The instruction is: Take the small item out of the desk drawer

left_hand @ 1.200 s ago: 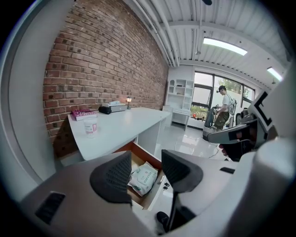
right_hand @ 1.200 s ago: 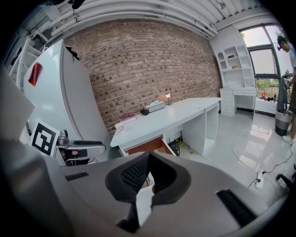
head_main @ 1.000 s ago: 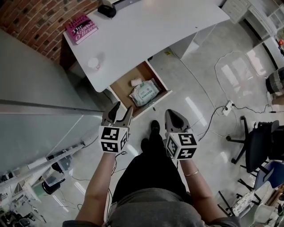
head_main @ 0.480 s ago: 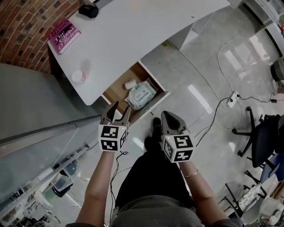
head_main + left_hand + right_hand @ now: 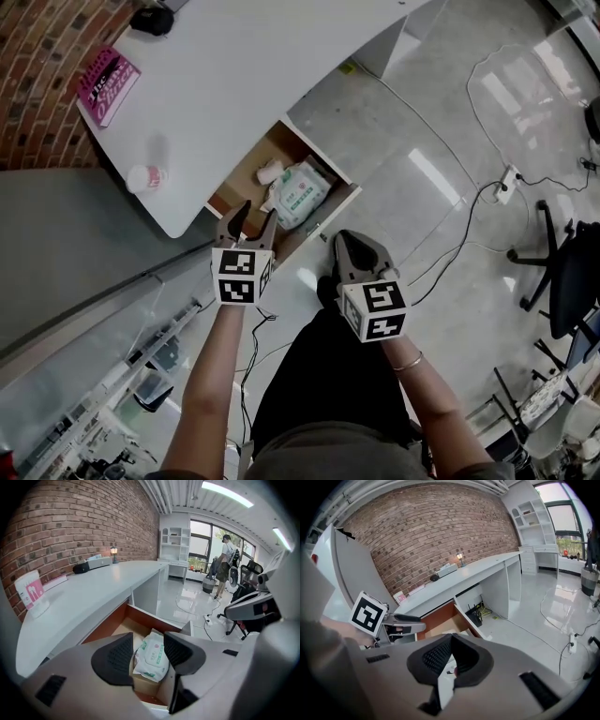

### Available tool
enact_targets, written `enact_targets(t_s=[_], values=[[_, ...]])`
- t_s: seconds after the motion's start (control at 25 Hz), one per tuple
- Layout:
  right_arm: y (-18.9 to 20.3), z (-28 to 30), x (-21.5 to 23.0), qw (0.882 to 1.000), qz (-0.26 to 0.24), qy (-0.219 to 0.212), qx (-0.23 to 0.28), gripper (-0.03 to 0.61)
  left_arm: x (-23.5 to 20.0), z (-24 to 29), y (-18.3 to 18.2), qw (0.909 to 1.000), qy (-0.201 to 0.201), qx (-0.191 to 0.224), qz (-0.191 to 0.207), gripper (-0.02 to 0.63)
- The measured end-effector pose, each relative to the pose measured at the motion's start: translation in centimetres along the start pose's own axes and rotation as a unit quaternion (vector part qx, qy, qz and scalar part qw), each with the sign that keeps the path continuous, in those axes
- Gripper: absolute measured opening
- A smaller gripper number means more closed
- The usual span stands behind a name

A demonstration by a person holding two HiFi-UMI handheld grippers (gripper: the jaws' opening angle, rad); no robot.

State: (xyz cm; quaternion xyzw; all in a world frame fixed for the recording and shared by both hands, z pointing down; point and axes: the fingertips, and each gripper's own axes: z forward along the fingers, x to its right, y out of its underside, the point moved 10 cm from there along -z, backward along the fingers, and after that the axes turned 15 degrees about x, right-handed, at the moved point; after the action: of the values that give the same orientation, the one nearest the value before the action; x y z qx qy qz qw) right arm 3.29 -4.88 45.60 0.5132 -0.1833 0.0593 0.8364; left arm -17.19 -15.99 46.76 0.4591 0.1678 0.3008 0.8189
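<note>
**Both grippers held before the open drawer**

The person's bare forearms reach forward and down from the body, roughly parallel, each hand gripping its tool from behind the marker cube. The left gripper [image 5: 251,222] hangs over the near left corner of the open drawer [image 5: 330,212]. Its fingers [image 5: 115,656] are spread apart with nothing held, and the wet-wipes pack [image 5: 298,192] shows through the gap. The right gripper [image 5: 351,242] is level with it, over the floor [image 5: 441,122] just beside the drawer's front. Its fingers [image 5: 436,658] are pressed together at the tips and empty. The small white item [image 5: 270,172] lies at the back of the drawer, beside the wipes pack and under the edge of the white bench [image 5: 244,84].
</note>
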Motion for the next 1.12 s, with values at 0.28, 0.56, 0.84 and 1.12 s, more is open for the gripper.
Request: enact_targets(t_s=[0.28, 0.56, 0.84, 1.12], values=[[1.8, 1.4, 1.7, 1.000, 0.024, 0.012, -0.007, 0.003, -0.6, 2.6, 1.2, 0.9986, 0.010, -0.036, 0.036, 0.195], [2.6, 2.5, 2.7, 0.999, 0.040, 0.011, -0.006, 0.003, -1.0, 5.3, 2.9, 0.9938, 0.013, -0.077, 0.080, 0.195], [3.5, 2.8, 4.1, 0.998, 0.053, 0.024, -0.006, 0.003, -1.9, 7.5, 4.0, 0.9835, 0.024, -0.113, 0.139, 0.195], [4.9, 3.3, 5.0, 0.996, 0.082, 0.038, -0.009, 0.003, -2.2, 9.8, 4.5, 0.9727, 0.034, -0.144, 0.178, 0.195]])
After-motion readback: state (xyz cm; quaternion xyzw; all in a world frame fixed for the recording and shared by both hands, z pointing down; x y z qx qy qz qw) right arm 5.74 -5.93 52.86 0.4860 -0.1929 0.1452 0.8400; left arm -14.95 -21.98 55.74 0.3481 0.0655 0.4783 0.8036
